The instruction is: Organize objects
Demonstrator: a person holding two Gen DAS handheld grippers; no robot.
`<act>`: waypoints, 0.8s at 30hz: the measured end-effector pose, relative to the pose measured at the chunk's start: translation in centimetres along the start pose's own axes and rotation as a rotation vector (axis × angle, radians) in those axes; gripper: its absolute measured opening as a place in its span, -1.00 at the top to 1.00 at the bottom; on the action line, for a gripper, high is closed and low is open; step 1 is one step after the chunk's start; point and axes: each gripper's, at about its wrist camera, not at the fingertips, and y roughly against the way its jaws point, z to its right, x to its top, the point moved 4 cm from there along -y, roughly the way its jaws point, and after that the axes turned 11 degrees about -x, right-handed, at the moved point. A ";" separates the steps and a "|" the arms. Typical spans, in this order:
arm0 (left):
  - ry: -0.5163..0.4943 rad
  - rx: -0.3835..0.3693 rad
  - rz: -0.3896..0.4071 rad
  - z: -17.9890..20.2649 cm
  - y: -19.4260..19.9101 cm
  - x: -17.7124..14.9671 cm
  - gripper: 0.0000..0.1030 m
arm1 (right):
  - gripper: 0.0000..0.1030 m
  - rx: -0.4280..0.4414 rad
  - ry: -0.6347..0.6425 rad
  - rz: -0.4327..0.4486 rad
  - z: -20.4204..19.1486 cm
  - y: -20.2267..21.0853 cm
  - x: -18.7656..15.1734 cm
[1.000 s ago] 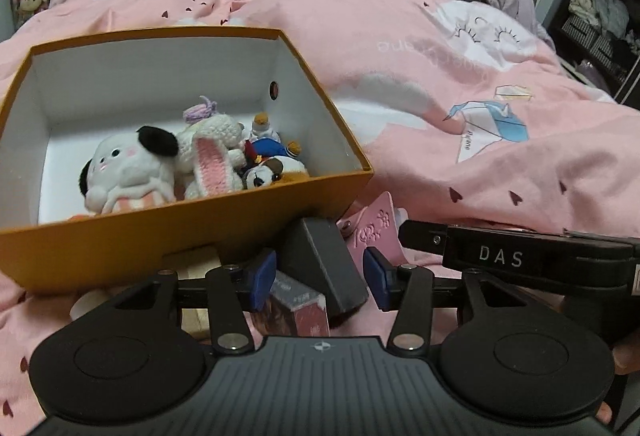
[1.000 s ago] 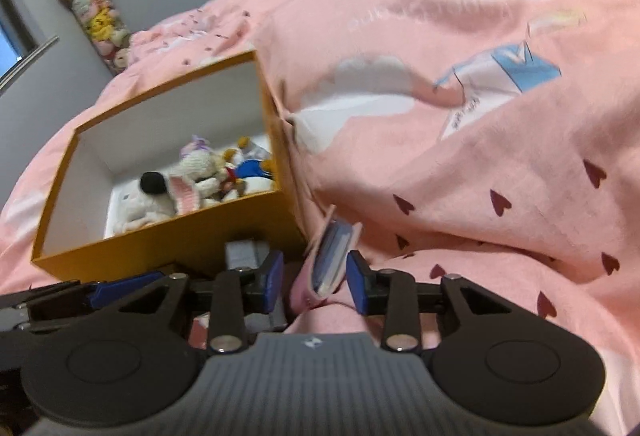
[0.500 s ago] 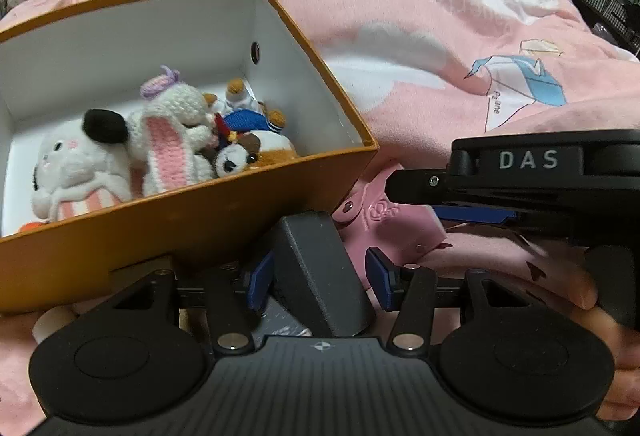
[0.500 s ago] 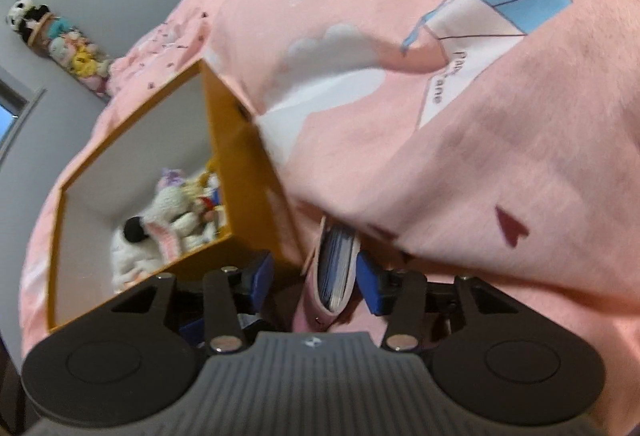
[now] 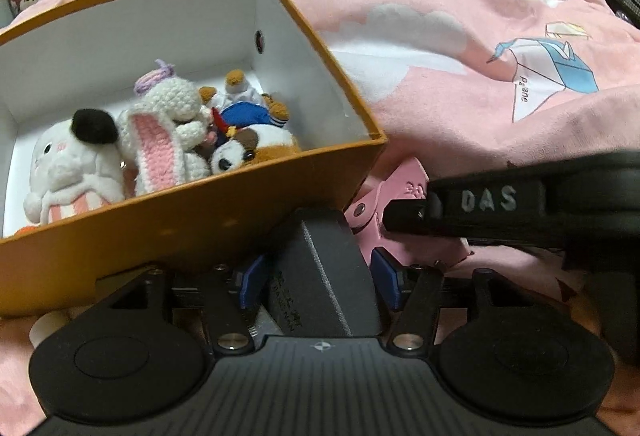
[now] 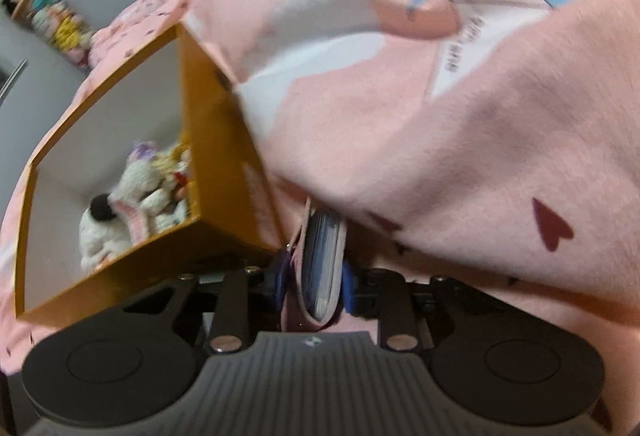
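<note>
An orange cardboard box point(image 5: 168, 236) with white inside stands on the pink bed and holds several plush toys point(image 5: 160, 140); it also shows in the right wrist view point(image 6: 224, 172). My left gripper point(image 5: 318, 284) straddles a dark grey block point(image 5: 324, 276) in front of the box, pads close to its sides. My right gripper point(image 6: 314, 282) is shut on a pink notebook point(image 6: 320, 268), held on edge right of the box corner. The notebook point(image 5: 400, 196) and the right gripper's black body also show in the left wrist view.
A pink duvet point(image 5: 460, 48) with a printed origami crane covers the bed and bulges right of the box. A small printed box lies under the grey block. Plush toys hang on the far left wall point(image 6: 48, 20). Dark shelves stand at the far right.
The left gripper has moved forward around the grey block. The right gripper has closed on the pink notebook and moved in beside the box corner.
</note>
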 end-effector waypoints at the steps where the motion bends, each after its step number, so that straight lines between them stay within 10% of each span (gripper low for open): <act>1: 0.002 0.002 0.004 -0.2 0.2 0.0 -0.34 | 0.54 0.005 0.029 0.010 -0.4 0.4 -0.3; 24: 0.022 -0.085 0.168 -1.1 7.7 -1.9 0.14 | 0.63 -0.045 0.225 0.199 -3.8 8.5 -3.6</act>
